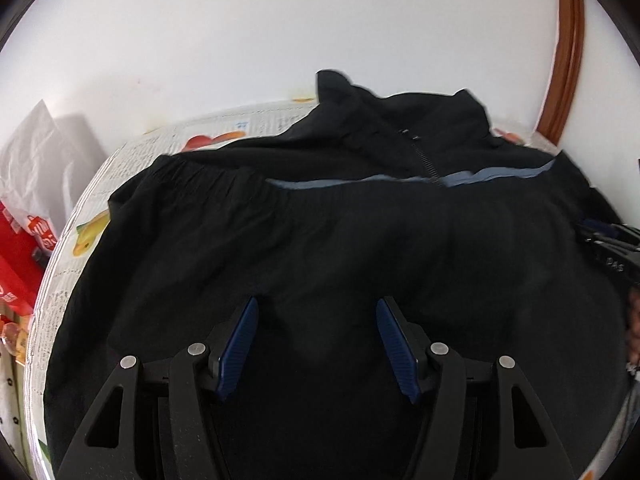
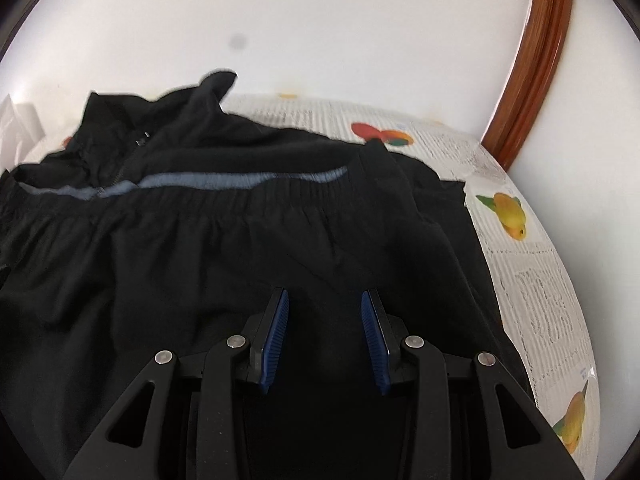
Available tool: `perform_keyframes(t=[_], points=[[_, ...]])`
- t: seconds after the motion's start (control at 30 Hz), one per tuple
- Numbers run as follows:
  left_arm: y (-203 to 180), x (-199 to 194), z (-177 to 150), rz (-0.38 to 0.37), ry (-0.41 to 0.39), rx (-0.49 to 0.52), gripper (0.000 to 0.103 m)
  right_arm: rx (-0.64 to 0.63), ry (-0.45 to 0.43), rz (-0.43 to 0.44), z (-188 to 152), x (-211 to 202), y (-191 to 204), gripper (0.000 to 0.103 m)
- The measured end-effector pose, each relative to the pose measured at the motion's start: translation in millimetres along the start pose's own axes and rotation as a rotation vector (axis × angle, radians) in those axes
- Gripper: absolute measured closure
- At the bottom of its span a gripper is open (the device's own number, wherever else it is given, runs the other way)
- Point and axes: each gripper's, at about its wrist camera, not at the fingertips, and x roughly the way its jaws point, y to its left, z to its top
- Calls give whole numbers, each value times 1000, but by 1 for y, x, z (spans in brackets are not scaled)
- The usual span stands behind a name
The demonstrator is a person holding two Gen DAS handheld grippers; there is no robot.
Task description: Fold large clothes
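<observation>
A black zip-up jacket lies on a table covered with a newspaper-print cloth. Its lower part is folded up over the chest, so the elastic hem sits just below a grey-blue stripe. The collar and zipper stand up at the far side. My left gripper hovers open over the folded black fabric, with nothing between its blue pads. My right gripper is open over the jacket's right half, also holding nothing; part of it shows at the left wrist view's right edge.
The cloth with fruit pictures shows bare to the right of the jacket. A white plastic bag and red boxes stand beyond the table's left edge. A white wall and a brown wooden frame are behind.
</observation>
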Motion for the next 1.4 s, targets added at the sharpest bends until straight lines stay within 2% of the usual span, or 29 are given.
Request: perform_keyframes(t=[0.17, 0.33, 0.63, 0.73, 1.0, 1.1, 1.2, 1.4], points=[[8, -1, -1, 52, -9, -8, 43, -17, -8, -14, 0, 5, 0, 65], [20, -1, -2, 69, 9, -28, 43, -22, -9, -14, 2, 8, -7, 65], [23, -5, -7, 42, 20, -19, 43, -9, -8, -5, 4, 13, -33, 65], [28, -7, -11, 74, 11, -9, 43, -5, -9, -4, 4, 12, -40, 65], [47, -20, -21, 74, 9, -10, 43, -9, 3, -12, 4, 5, -48, 64], [57, -29, -26, 59, 11, -20, 43, 16, 32, -43, 5, -10, -43, 63], [65, -45, -34, 37, 10, -34, 43, 31, -2, 0, 4, -35, -29, 61], [78, -79, -49, 24, -13, -55, 41, -53, -41, 101, 3, -69, 38, 59]])
